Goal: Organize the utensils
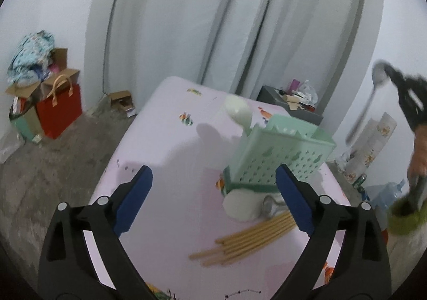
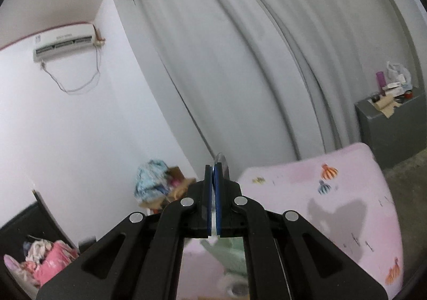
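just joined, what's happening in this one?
A person is sorting utensils into a green utensil caddy on a pink-covered table. The right gripper is shut on a metal spoon, held up in the air to the right of the caddy, not yet dropped in. The left gripper is open, hovering near the caddy and holding nothing. A white spoon already stands in the caddy. Wooden chopsticks, a white ladle and another metal utensil lie on the table.

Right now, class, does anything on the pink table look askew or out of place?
Yes. The pale green perforated plastic utensil basket leans toward one side rather than standing upright, with a white plastic spoon sticking out of it. The yellow wooden chopsticks lie loose beside it, not sorted.
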A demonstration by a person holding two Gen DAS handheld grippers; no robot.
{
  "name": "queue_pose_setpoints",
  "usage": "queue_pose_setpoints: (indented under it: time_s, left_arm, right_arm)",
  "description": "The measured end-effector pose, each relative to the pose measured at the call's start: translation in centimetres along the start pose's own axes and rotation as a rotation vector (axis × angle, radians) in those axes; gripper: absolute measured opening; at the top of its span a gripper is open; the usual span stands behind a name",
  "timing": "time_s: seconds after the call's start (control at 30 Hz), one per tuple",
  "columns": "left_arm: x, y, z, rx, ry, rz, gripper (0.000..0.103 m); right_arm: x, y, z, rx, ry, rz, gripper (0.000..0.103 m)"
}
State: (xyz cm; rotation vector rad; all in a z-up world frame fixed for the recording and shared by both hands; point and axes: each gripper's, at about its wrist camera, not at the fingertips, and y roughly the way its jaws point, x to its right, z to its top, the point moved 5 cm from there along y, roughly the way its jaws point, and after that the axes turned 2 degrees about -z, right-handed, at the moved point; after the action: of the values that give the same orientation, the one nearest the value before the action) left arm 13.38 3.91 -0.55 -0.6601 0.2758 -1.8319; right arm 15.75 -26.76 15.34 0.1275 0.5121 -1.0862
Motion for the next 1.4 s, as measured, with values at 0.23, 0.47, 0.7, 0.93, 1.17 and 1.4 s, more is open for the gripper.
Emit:
queue_pose_setpoints:
  time_s: [0.23,0.47,0.7,0.93,1.17,1.4]
  left_arm:
    - [-0.6,0.4,-2.0,-0.031,-0.044,0.011,0.093]
    - [-0.8,1.0,-3.2,-0.059,-0.074,0.017,0.093]
    - [-0.3,0.7,-3.2,-0.044,-0.061,0.024,0.095]
    - [0.7,1.0,-3.7,-0.076,-0.082,0.006,0.095]
    - [1.4,0.4,-4.3,-0.056,-0.087,-0.013,0.095]
    - [1.8,1.1,-5.1,-0.083,-0.073,-0.062,0.095]
  right_arm:
    - [1.6,4.7,1.2,-0.009,0.031,0.011,0.002]
    - [4.7,8.3,-2.5,-0.108,0.048,-0.044,0.002]
    - [7.0,9.7,-6.9,-0.207,0.051,-0.105,0.002]
    - [5.9,8.2,-7.3,-0.211,-0.019,-0.139,0.003]
    - [5.1,4.3,-6.7,-0.152,-0.026,-0.177,0.005]
    - [4.2,1.9,-12.1,-0.27,-0.066,-0.244,0.029]
